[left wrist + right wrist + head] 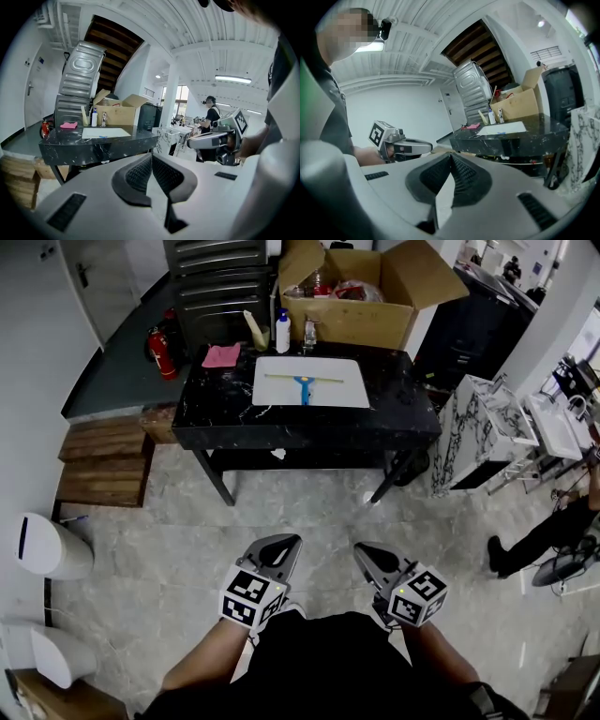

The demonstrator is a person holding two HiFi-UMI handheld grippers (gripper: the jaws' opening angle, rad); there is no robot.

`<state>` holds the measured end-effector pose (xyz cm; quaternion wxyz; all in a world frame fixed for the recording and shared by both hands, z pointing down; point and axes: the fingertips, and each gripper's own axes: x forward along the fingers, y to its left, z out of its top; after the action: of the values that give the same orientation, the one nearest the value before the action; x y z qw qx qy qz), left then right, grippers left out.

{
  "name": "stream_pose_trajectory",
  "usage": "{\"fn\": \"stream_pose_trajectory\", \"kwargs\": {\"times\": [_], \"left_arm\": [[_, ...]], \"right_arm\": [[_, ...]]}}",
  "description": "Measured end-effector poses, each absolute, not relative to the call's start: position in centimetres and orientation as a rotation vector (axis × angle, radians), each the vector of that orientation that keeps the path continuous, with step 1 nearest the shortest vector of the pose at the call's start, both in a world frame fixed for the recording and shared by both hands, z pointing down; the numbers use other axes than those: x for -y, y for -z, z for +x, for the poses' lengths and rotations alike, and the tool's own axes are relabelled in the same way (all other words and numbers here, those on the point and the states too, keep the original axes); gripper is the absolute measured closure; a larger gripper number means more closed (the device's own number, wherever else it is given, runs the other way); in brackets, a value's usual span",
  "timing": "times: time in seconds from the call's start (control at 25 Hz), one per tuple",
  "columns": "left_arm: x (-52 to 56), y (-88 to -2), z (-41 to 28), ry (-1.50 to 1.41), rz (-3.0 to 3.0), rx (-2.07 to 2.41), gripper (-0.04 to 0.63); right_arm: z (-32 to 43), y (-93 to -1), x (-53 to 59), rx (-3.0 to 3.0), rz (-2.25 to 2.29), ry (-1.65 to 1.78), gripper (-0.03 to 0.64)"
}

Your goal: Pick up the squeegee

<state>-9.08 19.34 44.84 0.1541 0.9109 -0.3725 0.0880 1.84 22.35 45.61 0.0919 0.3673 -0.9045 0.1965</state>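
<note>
A squeegee (pixel 304 382) with a blue handle and a pale blade lies on a white mat (pixel 356 393) on the black marble table (pixel 216 418), far ahead of me. Both grippers hover over the floor, well short of the table. My left gripper (pixel 286 546) is shut with nothing between its pads. My right gripper (pixel 365 553) is shut and empty too. In the left gripper view the mat (pixel 105 132) shows beyond the closed jaws (pixel 151 159), and the right gripper (pixel 192 143) is at the side. The right gripper view shows the left gripper (pixel 429 147) beside its own closed jaws (pixel 451 159).
On the table's back edge stand a pink cloth (pixel 221 356), a white bottle (pixel 282 332) and a cardboard box (pixel 356 296). A red fire extinguisher (pixel 162 352) and wooden steps (pixel 103 460) are at the left. A marble-patterned cabinet (pixel 473 432) and a person (pixel 539 535) are at the right.
</note>
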Motion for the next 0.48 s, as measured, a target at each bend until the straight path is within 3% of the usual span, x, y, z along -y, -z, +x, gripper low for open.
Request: {"fn": "stream_pose_trajectory", "kwargs": {"times": [0.48], "left_arm": [[-19.44,-45.31,-9.05,-0.248,2.604,1.039,0.577]], "right_arm": [[1.8,-45.82,-22.74,2.658,1.09,-0.602,0.607]]}}
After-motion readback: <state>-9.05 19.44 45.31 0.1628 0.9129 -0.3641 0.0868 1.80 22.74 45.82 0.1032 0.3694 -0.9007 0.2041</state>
